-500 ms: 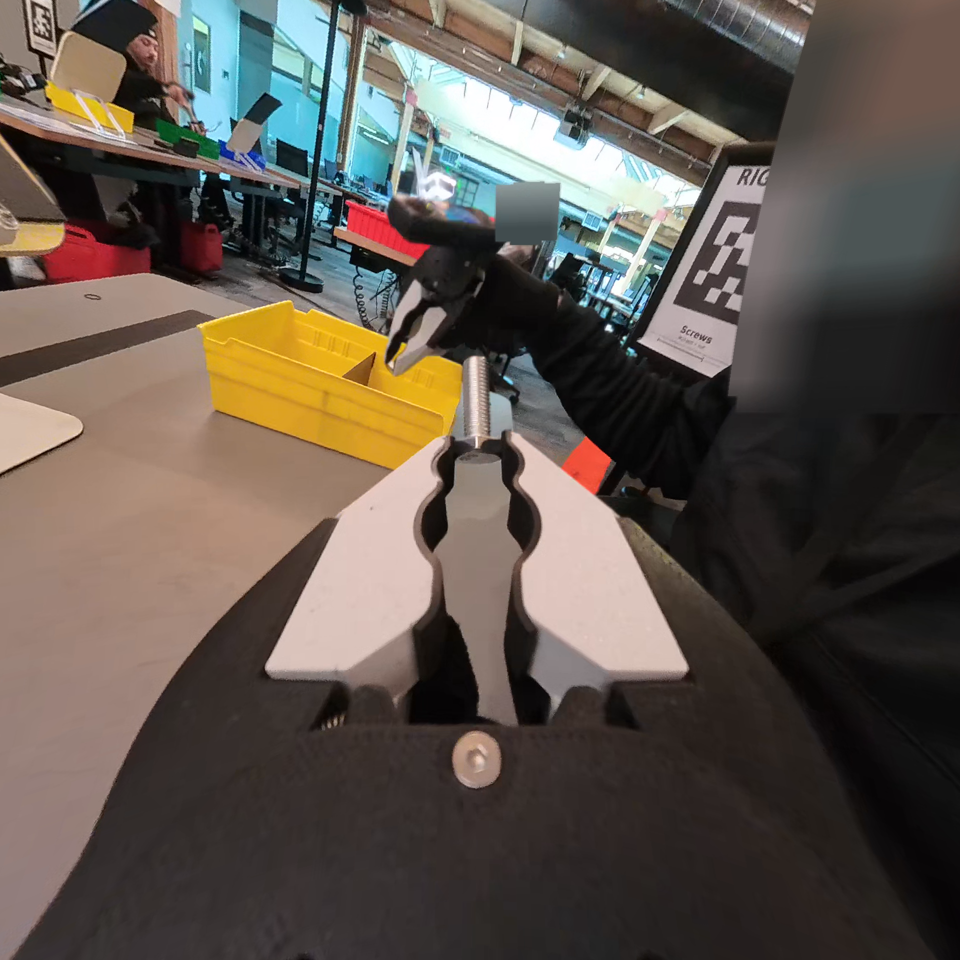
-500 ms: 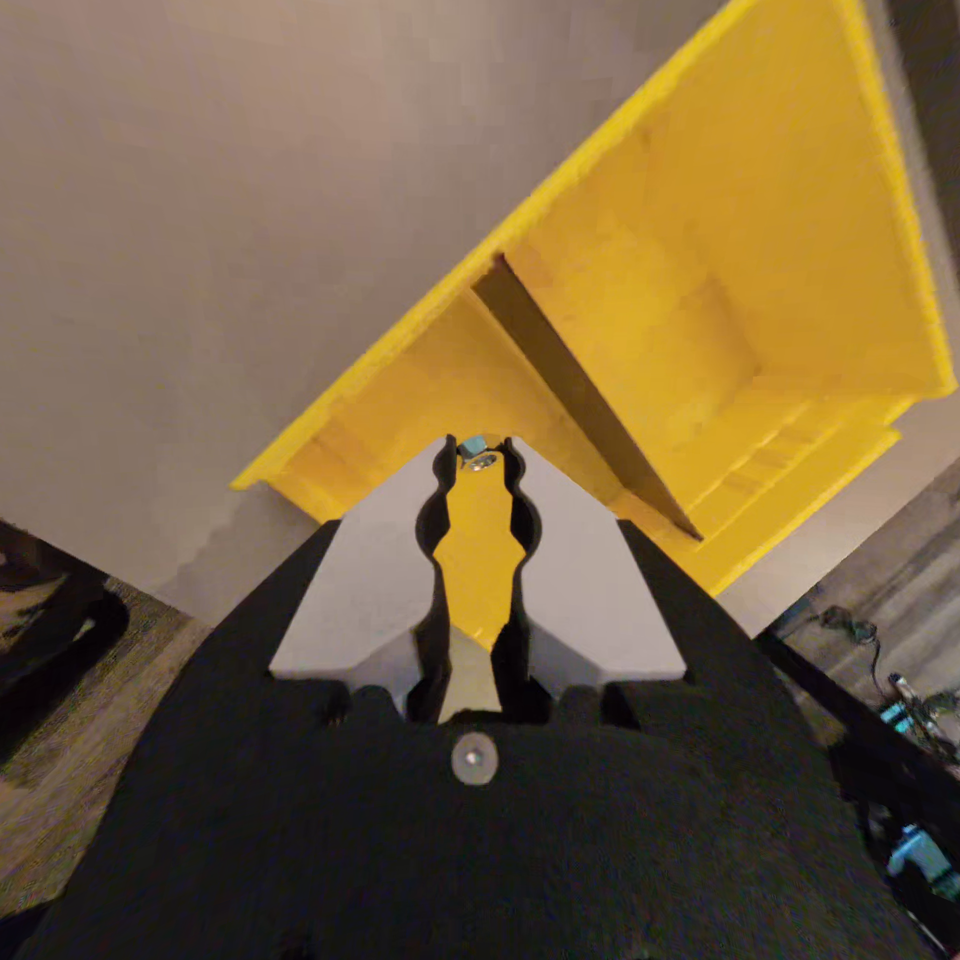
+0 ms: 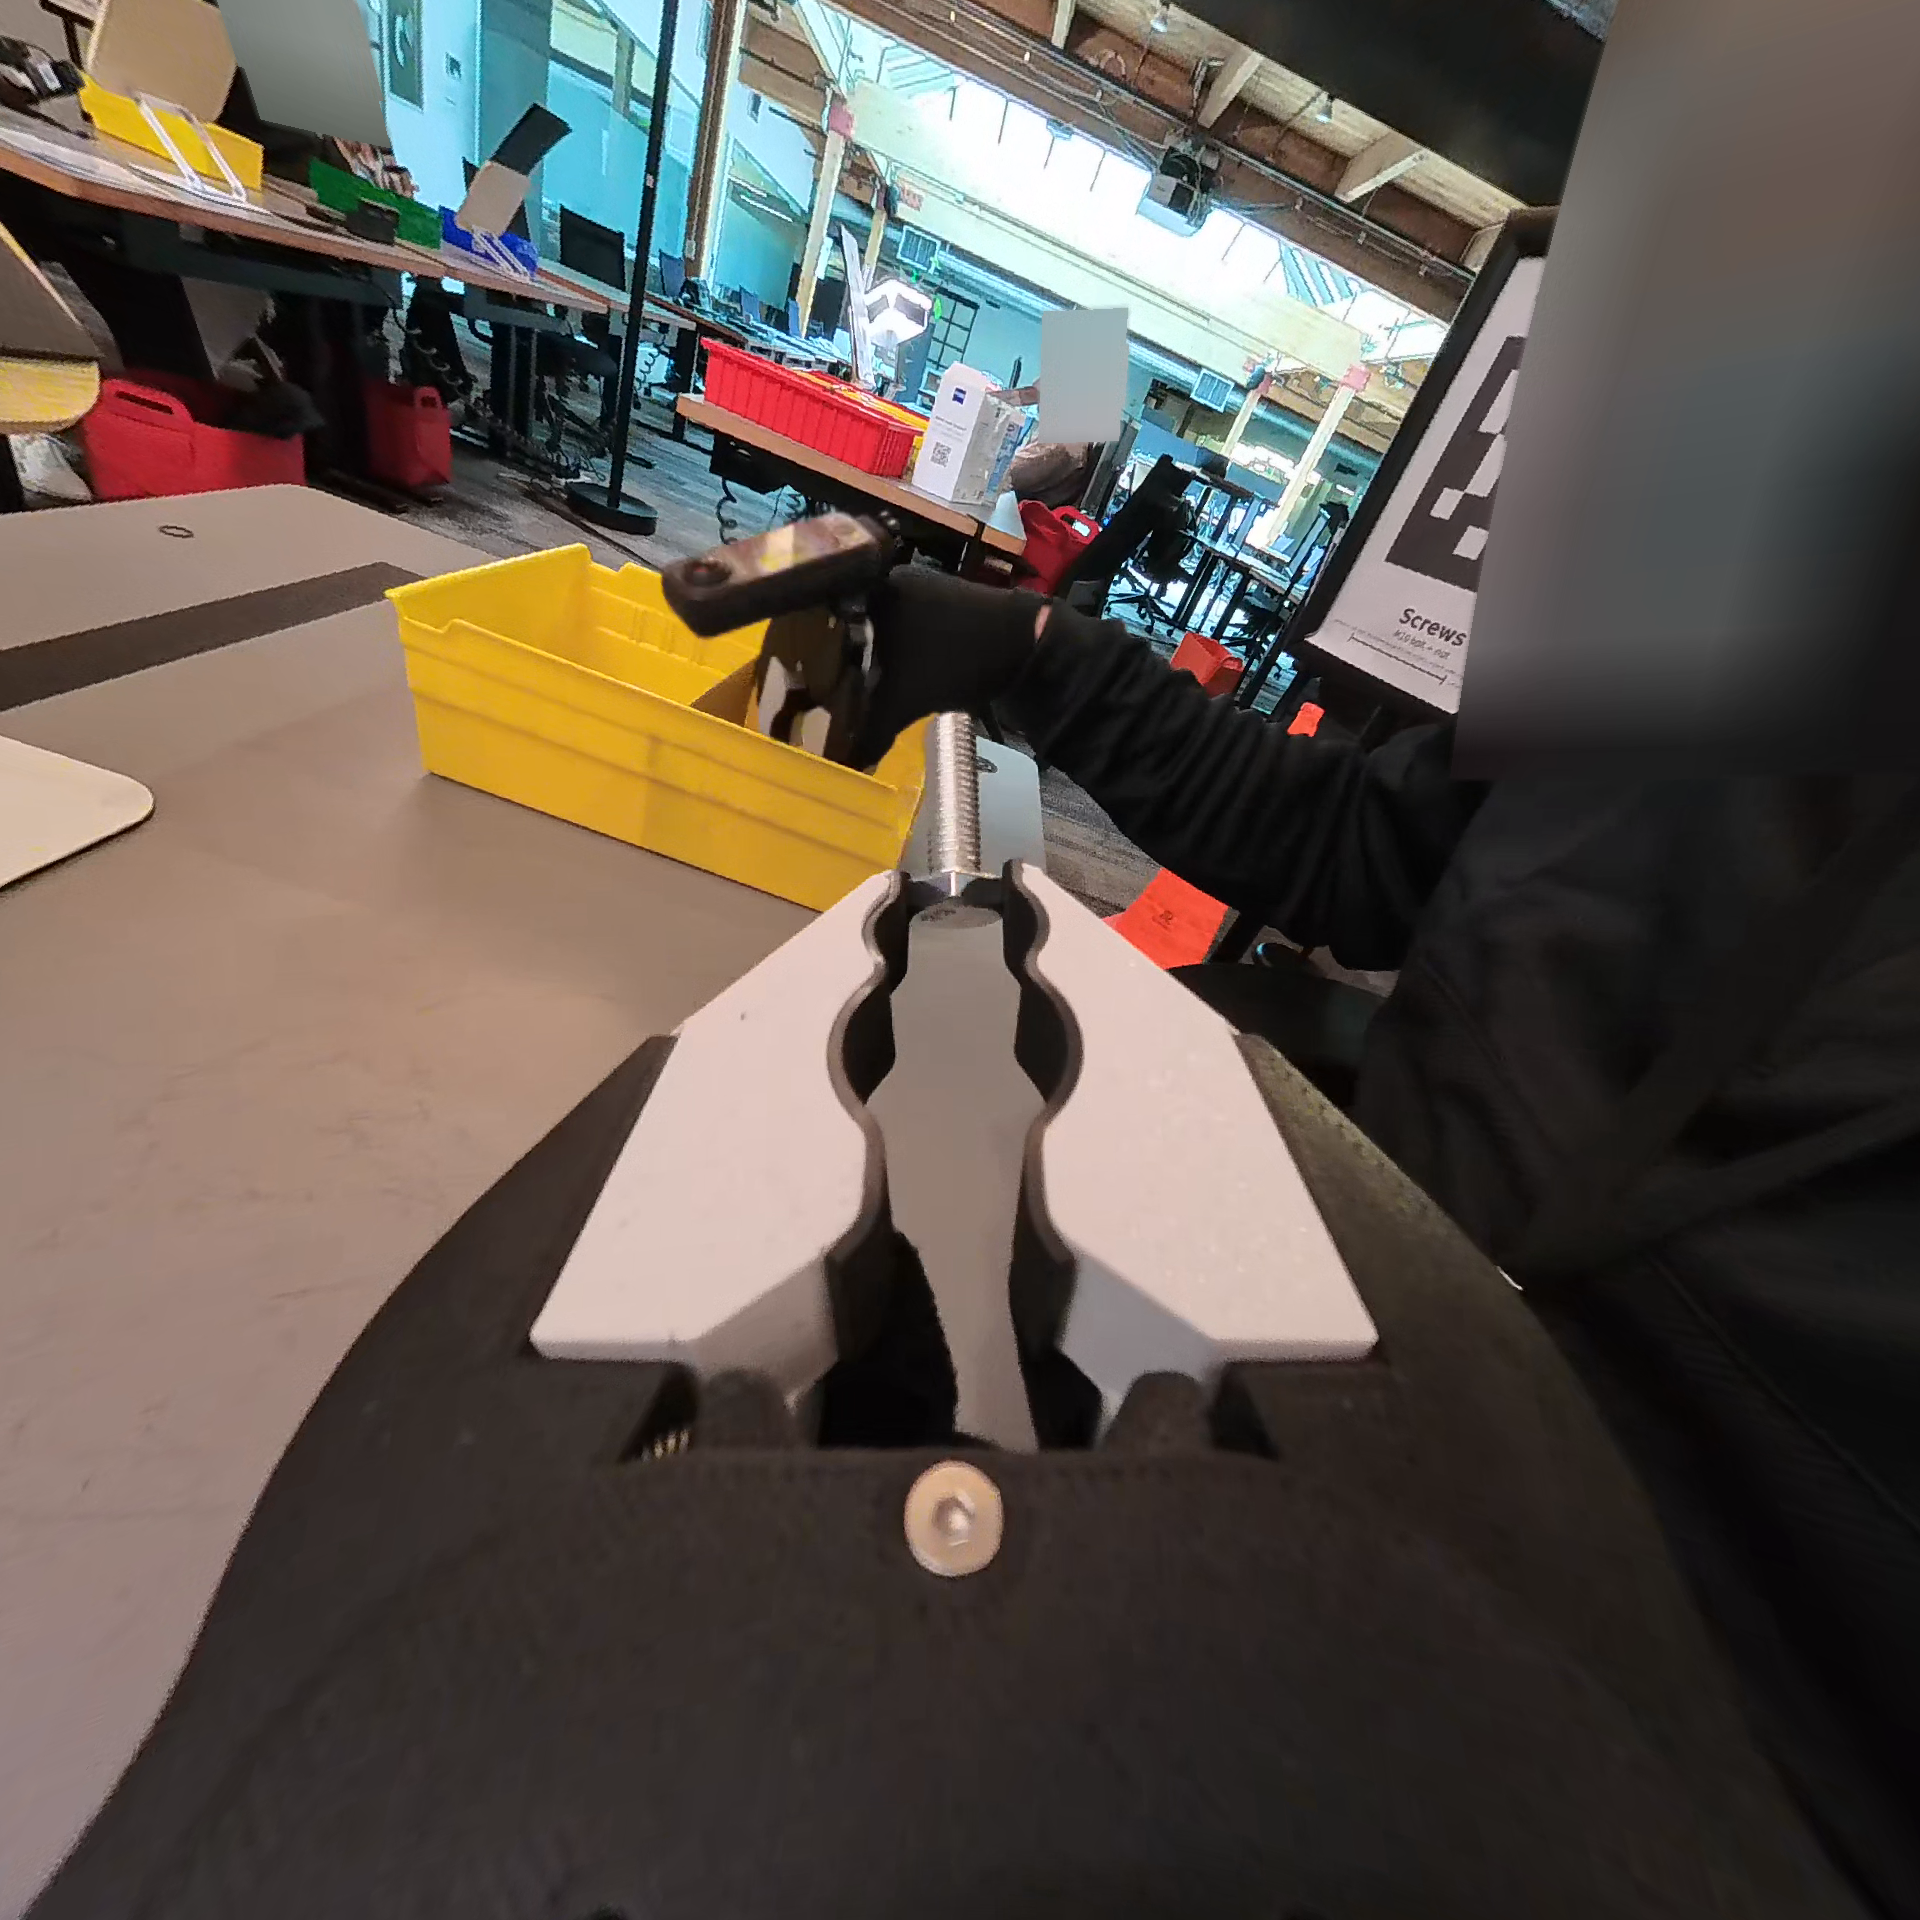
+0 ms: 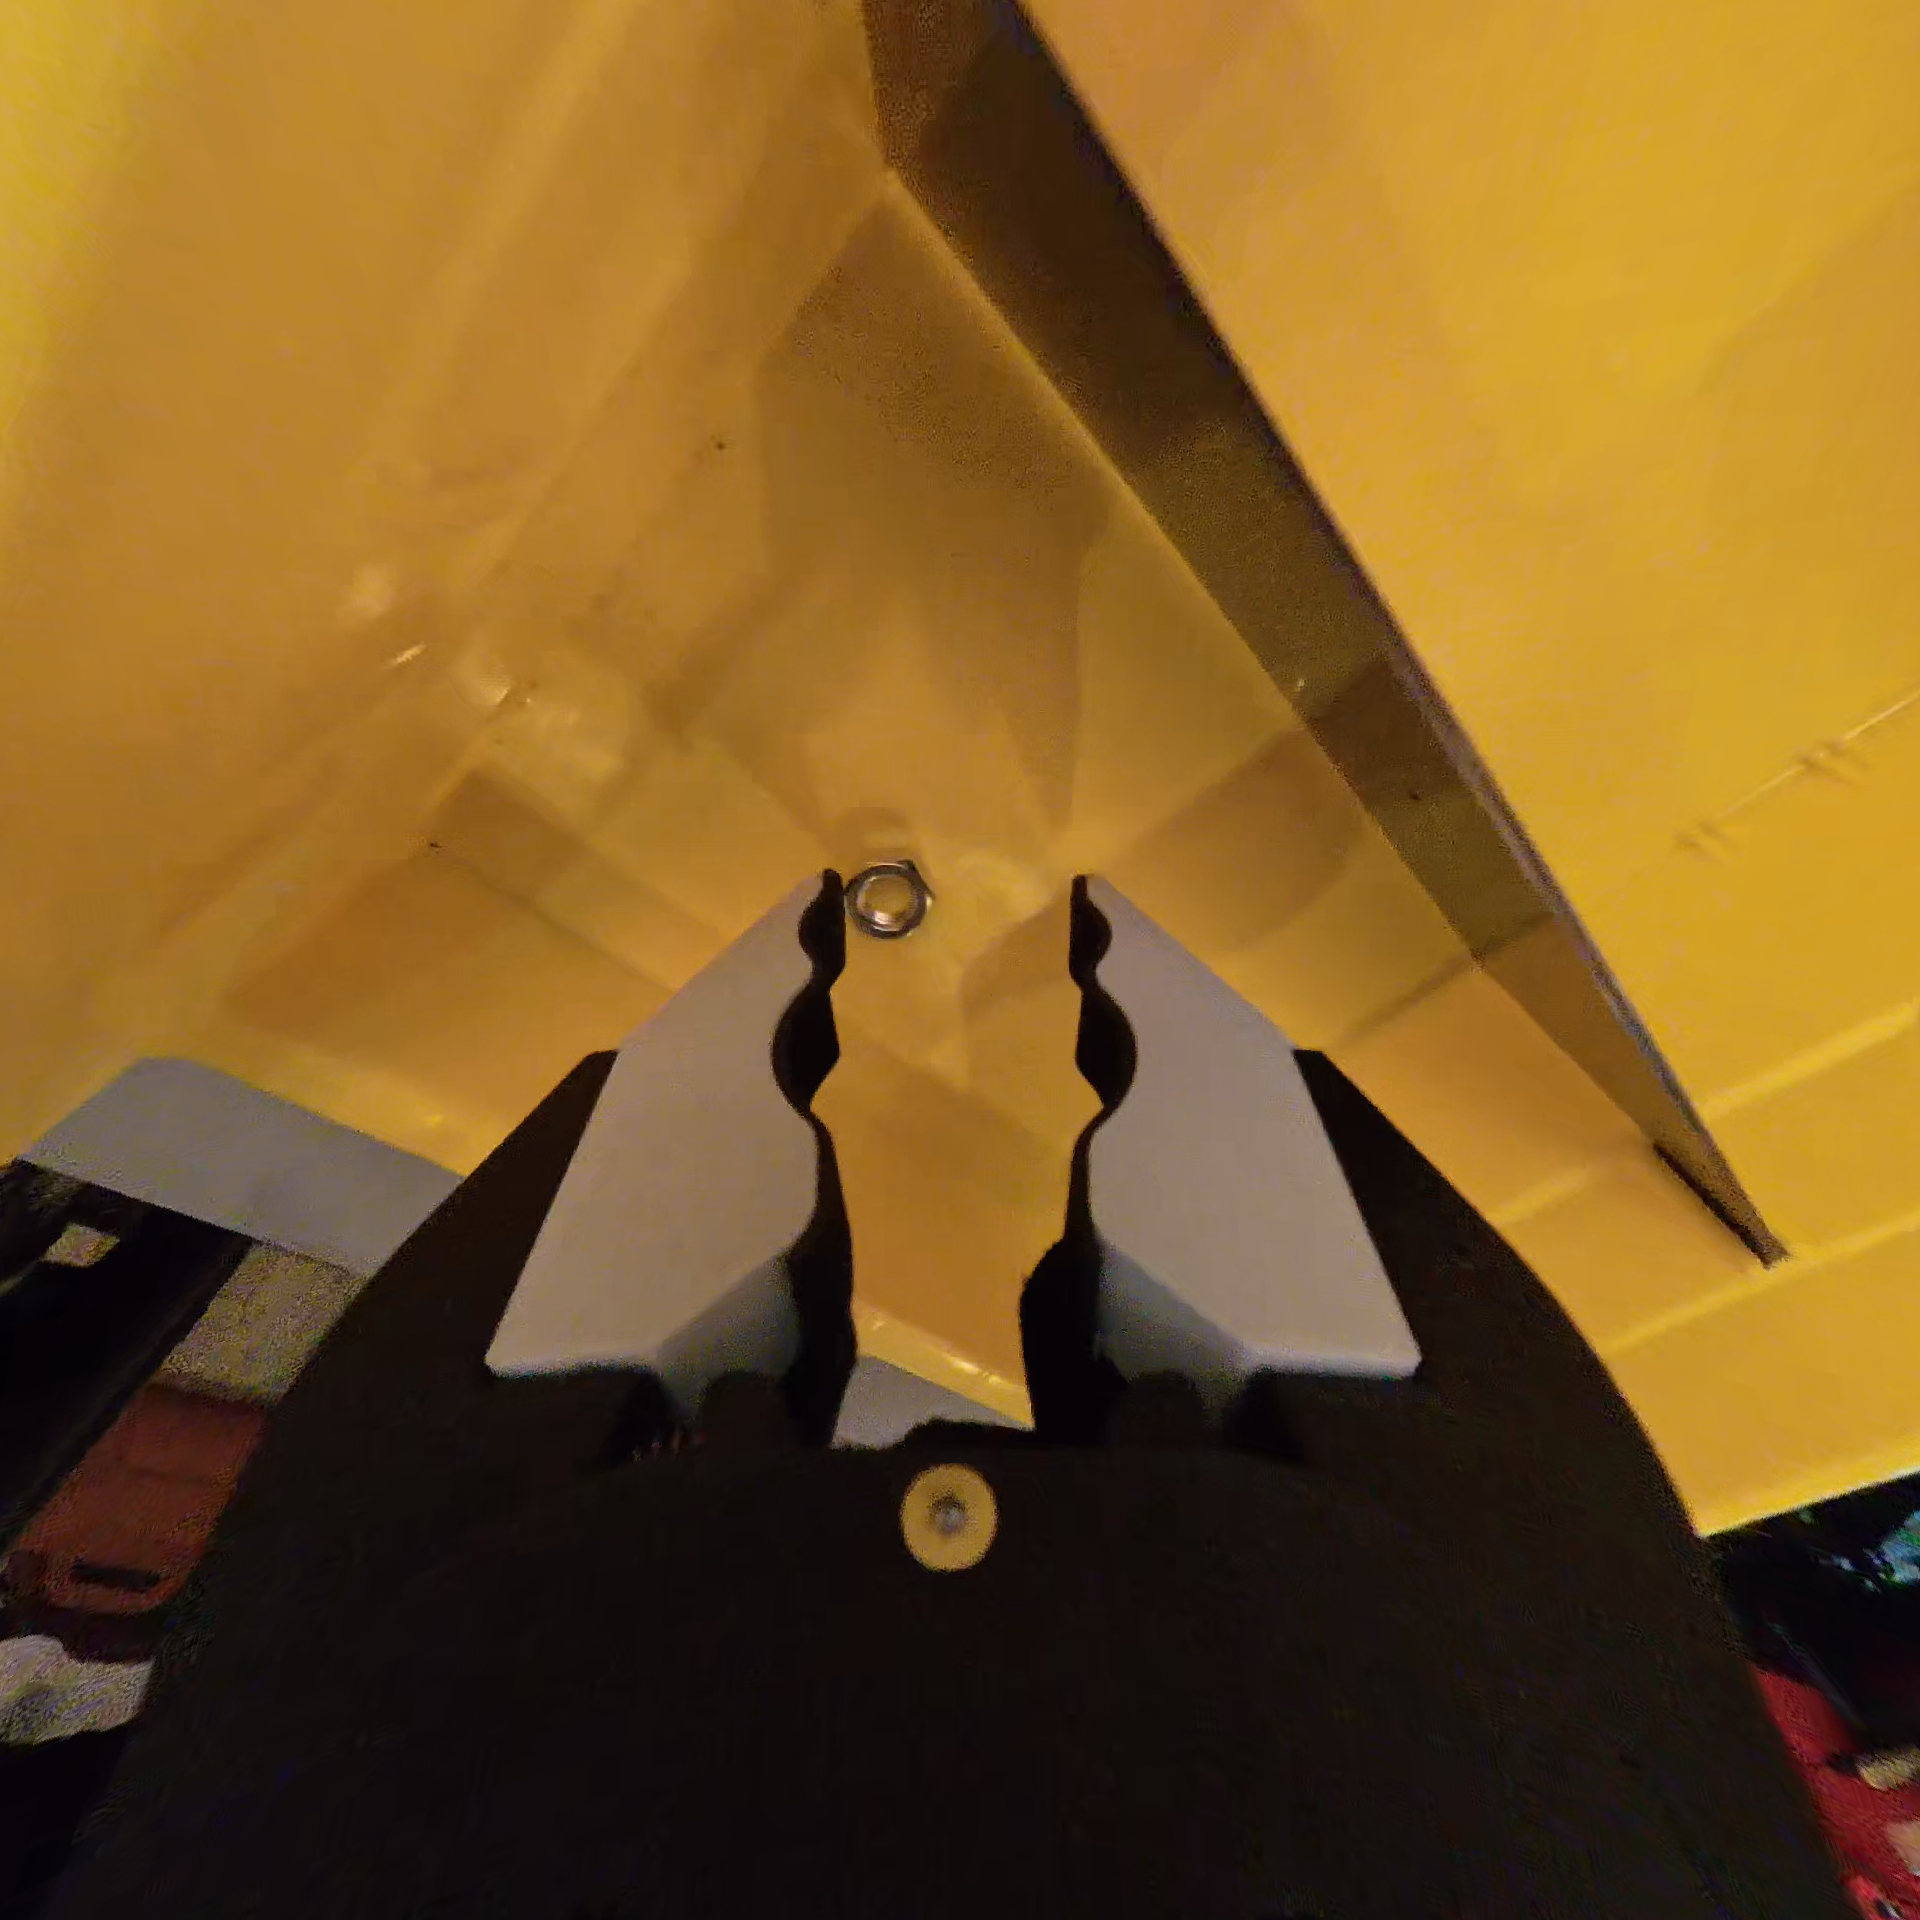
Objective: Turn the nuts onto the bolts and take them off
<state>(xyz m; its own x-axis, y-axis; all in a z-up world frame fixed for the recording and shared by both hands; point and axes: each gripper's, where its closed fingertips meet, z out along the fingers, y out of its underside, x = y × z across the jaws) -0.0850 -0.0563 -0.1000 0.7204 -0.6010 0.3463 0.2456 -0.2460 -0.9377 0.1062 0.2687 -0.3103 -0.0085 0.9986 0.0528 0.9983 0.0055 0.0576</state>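
The left gripper [image 3: 956, 894] is clamping the head of a bolt [image 3: 958, 802], holding it upright over the table [image 3: 260, 1039] just beside the yellow bin [image 3: 623, 717]; its thread is showing bare, with no nut on it. Farther right, the right gripper [image 4: 948, 896] is reaching down into the bin's near compartment, beside the dark divider [image 4: 1247, 582], with its jaws standing apart and holding nothing. A single nut [image 4: 886, 900] is lying flat on the bin floor, just beside the left fingertip [image 4: 821, 904]. Judging from this, the removal looks finished for this nut, and the bolt is waiting to be put down or fitted again.
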